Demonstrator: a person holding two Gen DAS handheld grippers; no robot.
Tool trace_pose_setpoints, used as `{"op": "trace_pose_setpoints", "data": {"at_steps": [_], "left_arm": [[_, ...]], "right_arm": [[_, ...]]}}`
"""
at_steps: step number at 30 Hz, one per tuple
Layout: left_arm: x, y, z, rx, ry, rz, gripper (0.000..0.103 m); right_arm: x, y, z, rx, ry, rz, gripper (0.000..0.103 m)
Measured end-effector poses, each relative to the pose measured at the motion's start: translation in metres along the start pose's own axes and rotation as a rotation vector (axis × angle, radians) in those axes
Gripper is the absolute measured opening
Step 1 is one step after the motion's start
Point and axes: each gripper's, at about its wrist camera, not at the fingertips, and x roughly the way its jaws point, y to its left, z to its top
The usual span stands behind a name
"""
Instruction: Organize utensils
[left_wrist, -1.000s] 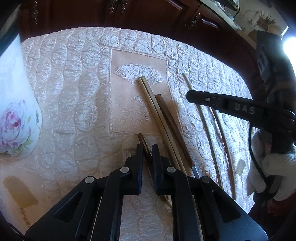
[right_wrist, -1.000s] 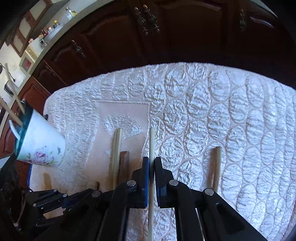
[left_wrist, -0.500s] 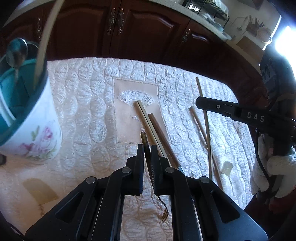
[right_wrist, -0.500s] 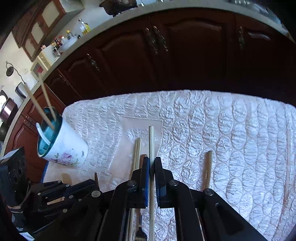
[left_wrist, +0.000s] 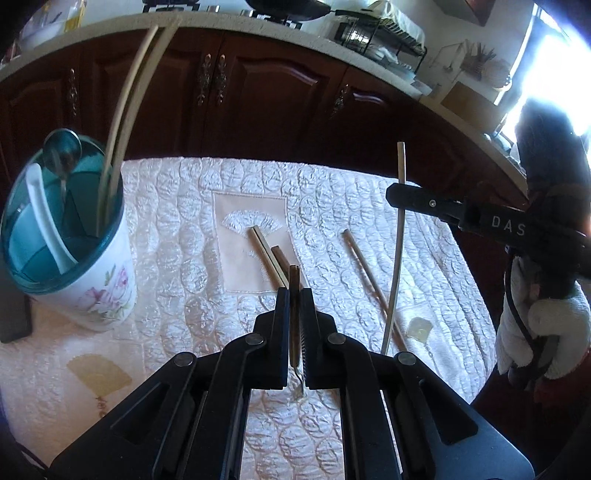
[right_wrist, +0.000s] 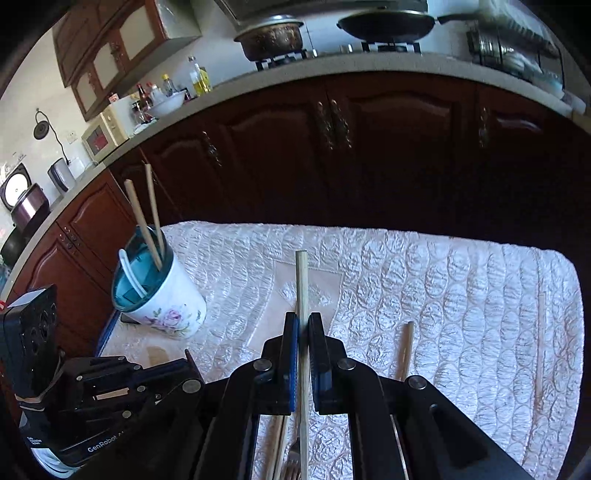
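Gripping fork (left_wrist: 294, 314) — chopstick (right_wrist: 302, 295) too.

Bright daylight w/ window (left_wrist: 554, 74) glare at right, fisheye-warped edges, dark cabinets (right_wrist: 369, 147).

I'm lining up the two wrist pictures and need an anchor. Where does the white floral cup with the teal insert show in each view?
Left wrist view: the white floral cup with the teal insert stands at the left edge, left of the left tool.
Right wrist view: the same cup stands left of centre, on the table's left end.
Shared landmark: the pale fan-embroidered panel in the quilted cloth.
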Motion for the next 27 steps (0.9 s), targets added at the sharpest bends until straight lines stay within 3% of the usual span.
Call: {"op": "trace_pose_setpoints", "data": {"at_steps": [17,24,27], "left_arm": [[-0.036,0.004,0.000,0.019,-0.079,0.013,0.000],[-0.012,0.034,-0.015,-0.114,-0.004,0.047,0.000],[-0.004,0.046,-0.023,-0.156,0.010,0.096,0.003]], "right_arm": [[-0.034,0.033,0.010,-0.044,-0.088,-0.014,0.005],[-0.035,0.030,0.008,-0.040,-0.088,-0.017,0.005],[-0.034,0.028,0.009,-0.039,-0.089,-0.017,0.005]]}}
